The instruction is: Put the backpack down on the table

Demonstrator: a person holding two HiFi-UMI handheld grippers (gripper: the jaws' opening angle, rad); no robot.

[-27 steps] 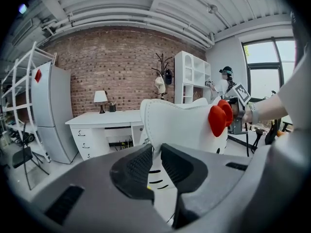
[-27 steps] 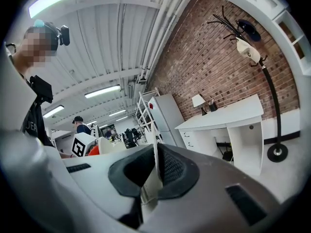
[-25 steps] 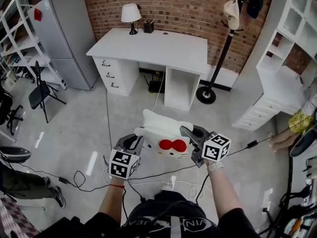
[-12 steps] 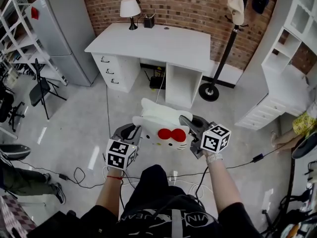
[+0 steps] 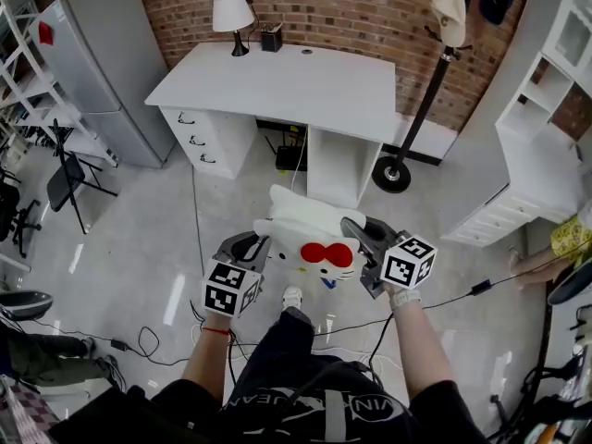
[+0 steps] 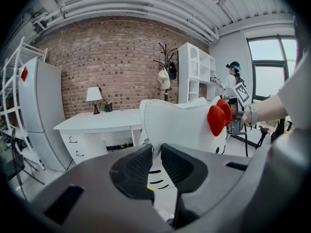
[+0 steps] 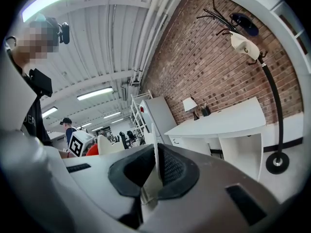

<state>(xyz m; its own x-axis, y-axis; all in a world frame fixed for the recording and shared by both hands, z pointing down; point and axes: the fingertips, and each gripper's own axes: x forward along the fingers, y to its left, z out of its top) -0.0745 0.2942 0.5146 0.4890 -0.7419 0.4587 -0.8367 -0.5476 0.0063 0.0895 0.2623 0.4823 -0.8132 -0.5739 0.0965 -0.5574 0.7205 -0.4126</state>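
Head view, count first: one white cat-face backpack (image 5: 310,239) with one red bow (image 5: 326,254), two grippers, two marker cubes (image 5: 231,289), and one white table (image 5: 277,81) against the brick wall. On the table I count one lamp (image 5: 233,15) and one dark pen holder (image 5: 271,38). Around it stand one coat stand (image 5: 424,100), one fridge (image 5: 102,63) and one folding chair (image 5: 69,178).

The backpack hangs in the air between the two grippers, over the grey floor (image 5: 157,239) and well short of the table; it is not set down.

The left gripper (image 5: 252,244) has the pack's left side. In the left gripper view its jaws are pressed onto a white seam of the pack, pinching it. The right gripper (image 5: 353,231) has the right side. In the right gripper view its jaws are nearly together on a thin white edge of the pack, also pinching.

Against the frame a second ago:
- The table sits lower and larger in the head view, so I read it as nearer.
- The lamp has shifted towards the upper left.
- One light shoe (image 5: 291,296) shows under the pack; it was not in view before.
- The grip on both sides is unchanged, and the pack is carried the same way.
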